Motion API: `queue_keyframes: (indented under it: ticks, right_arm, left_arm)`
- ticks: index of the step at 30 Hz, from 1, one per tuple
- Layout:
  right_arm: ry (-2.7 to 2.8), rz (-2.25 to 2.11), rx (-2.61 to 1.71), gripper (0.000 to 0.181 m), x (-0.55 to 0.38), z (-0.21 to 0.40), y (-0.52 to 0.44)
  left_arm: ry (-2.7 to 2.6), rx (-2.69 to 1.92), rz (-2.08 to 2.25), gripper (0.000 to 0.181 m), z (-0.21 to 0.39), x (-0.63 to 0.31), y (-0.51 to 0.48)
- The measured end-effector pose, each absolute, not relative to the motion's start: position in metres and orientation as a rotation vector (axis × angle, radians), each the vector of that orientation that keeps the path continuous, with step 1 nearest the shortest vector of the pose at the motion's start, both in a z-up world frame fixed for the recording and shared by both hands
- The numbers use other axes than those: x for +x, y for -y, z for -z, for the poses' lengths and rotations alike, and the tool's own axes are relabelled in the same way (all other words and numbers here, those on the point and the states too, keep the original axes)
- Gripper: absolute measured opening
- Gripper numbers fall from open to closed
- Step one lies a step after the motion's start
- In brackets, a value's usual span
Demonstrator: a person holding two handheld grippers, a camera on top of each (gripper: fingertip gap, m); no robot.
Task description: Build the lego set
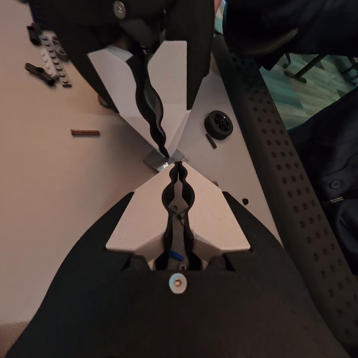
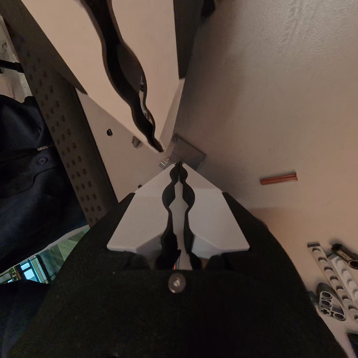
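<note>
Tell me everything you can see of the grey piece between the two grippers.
The grey piece is a small flat plate, smooth and plastic-looking, with a lighter small block at one end. It sits between the tips of the left gripper and right gripper, both closed at its edges. Whether it rests on the table is unclear.

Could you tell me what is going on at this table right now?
A person is building a lego set with two handheld grippers. The left gripper and the right gripper meet tip to tip, both closed on a small grey piece assembly held just above the table. Which part each one pinches is hard to tell. A black wheel, a brown axle and grey beams lie loose around them.
</note>
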State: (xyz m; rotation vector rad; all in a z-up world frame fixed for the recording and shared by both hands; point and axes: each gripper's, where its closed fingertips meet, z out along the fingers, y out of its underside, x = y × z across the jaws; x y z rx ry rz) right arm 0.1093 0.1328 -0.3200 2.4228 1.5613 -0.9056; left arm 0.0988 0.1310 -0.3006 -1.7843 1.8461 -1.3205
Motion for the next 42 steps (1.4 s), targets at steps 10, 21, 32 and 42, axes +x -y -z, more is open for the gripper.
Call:
queue_keyframes:
  ticks: [10,21,32,42]
  right_arm:
    - [-1.542,1.094,2.419,0.0,0.097,0.302,-0.138]
    - [-1.665,1.086,2.618,0.01,0.105,0.282,-0.176]
    - [-1.938,0.955,2.549,0.011,0.097,0.284,-0.167]
    - [-1.844,0.87,2.927,0.014,0.119,0.26,-0.22]
  left_arm:
    - [-1.768,-1.841,1.185,0.0,0.3,0.09,-0.156]
    - [-1.791,-1.896,1.085,0.003,0.308,0.081,-0.162]
    - [-1.714,-1.902,1.03,0.003,0.293,0.068,-0.181]
    - [-1.593,-1.863,1.005,0.01,0.276,0.062,-0.201]
